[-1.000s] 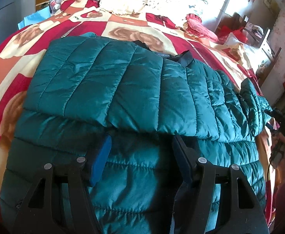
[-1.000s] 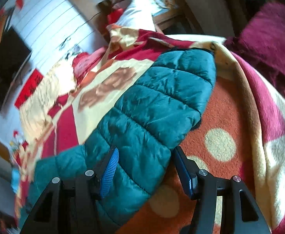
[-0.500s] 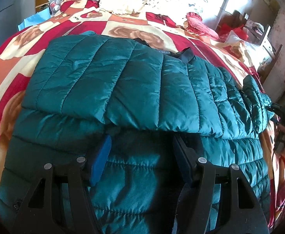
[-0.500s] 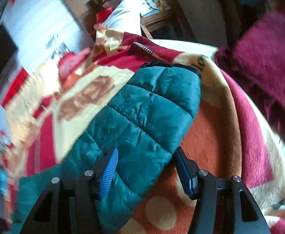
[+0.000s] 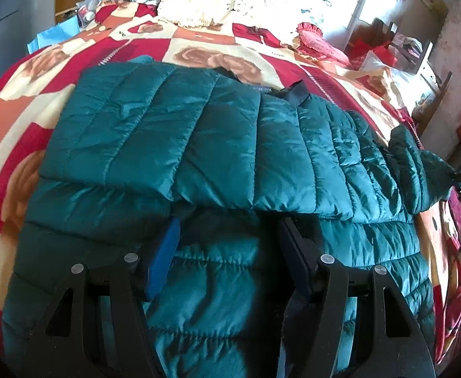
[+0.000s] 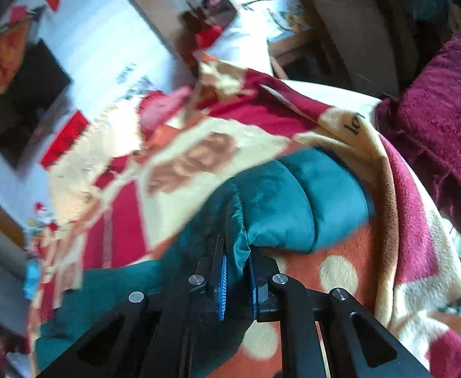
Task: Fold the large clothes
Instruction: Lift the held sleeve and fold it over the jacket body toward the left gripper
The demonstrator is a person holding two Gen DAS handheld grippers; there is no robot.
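A teal quilted puffer jacket (image 5: 199,145) lies spread on the bed, with one sleeve folded across its body. My left gripper (image 5: 230,245) is open and hovers just above the jacket's lower body, its blue-padded fingers (image 5: 164,252) apart and holding nothing. In the right wrist view the jacket's other sleeve (image 6: 293,201) lies at the bed's right side. My right gripper (image 6: 236,283) is shut on this sleeve, with teal fabric bunched between the blue pads. The right wrist view is motion-blurred.
A red, orange and cream floral blanket (image 5: 199,44) covers the bed. A cream pillow (image 5: 205,3) lies at the head and a pink cushion (image 5: 318,41) at the right. Maroon plush fabric (image 6: 435,119) lies right of the sleeve. Furniture crowds the bed's right side.
My right gripper has closed on the sleeve it was straddling; the sleeve is now bunched and lifted. The left gripper has stayed open and nearly still over the jacket.
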